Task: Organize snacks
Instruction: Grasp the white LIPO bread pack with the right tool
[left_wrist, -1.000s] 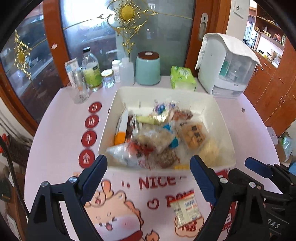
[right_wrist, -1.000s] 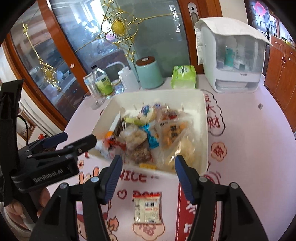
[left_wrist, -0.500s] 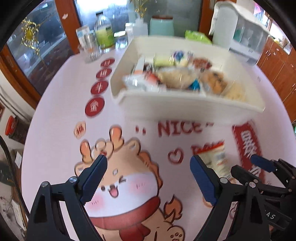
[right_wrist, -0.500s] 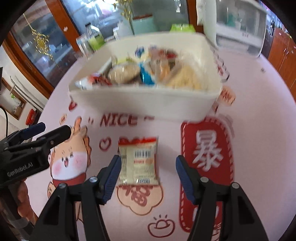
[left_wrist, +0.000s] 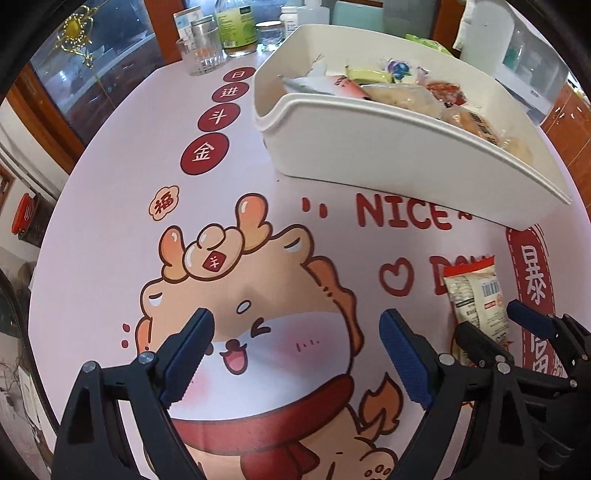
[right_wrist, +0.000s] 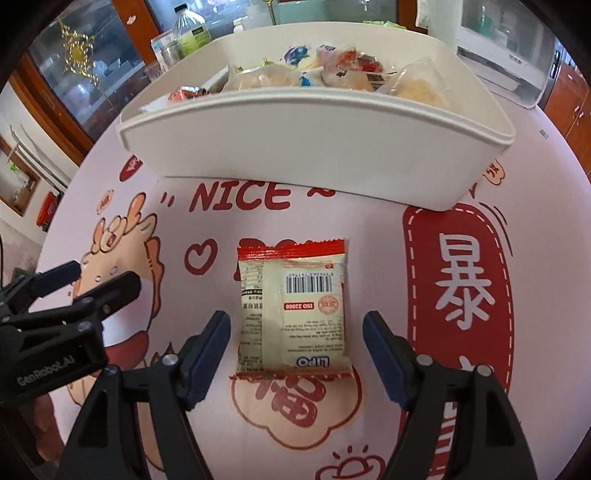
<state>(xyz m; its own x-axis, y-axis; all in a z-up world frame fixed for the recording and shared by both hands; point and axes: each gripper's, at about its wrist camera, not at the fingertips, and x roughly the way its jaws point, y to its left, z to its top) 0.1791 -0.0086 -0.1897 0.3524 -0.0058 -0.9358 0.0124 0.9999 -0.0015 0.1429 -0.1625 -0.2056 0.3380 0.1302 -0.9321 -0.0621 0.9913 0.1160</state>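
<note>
1 white bin (right_wrist: 303, 147) on the desk (left_wrist: 110, 221), snack packs piled inside, too overlapped to count exactly. 1 loose snack packet (right_wrist: 291, 310) lying flat on the desk in front of the bin. 2 grippers: 1 left gripper (left_wrist: 295, 354), 1 right gripper (right_wrist: 295, 350), 2 jaws each. 4 round red discs (left_wrist: 204, 152) printed on the desk cover. 1 clear glass (left_wrist: 203, 55) at the back.

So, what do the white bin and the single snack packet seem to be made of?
White bin: likely moulded plastic, satin finish; smooth walls, rounded rolled rim.
Snack packet: thin glossy plastic film, probably; crimped zigzag red ends, printed barcode, light glare.
</note>
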